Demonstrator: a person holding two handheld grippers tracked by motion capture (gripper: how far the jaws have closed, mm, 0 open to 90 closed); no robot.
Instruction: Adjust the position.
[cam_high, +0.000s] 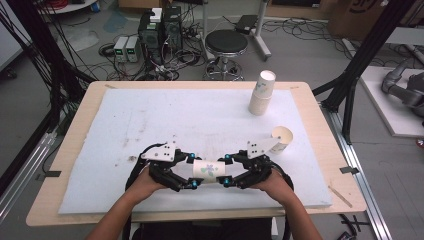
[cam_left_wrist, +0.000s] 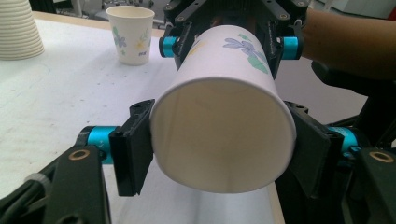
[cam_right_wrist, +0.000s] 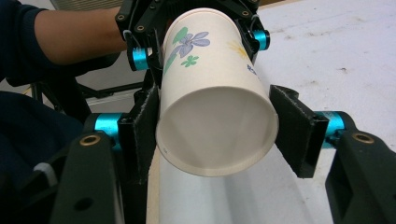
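Cups (cam_high: 210, 171) held sideways near the worktop's (cam_high: 120, 110) near edge; my left gripper (cam_high: 191, 171) has its jaws clamped on one end, my right gripper (cam_high: 226, 170) clamped on the other; farther off, a single cup (cam_high: 280, 139) stands by the right edge; a cup stack (cam_high: 262, 93) near the far right corner.

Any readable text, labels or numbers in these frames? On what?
Nothing can be read as text.
Paper cup: a small blue print near the flower pattern, too blurred to read.
Brown box on the floor at the top right of the high view: a dark marking, cut off and blurred, unreadable.
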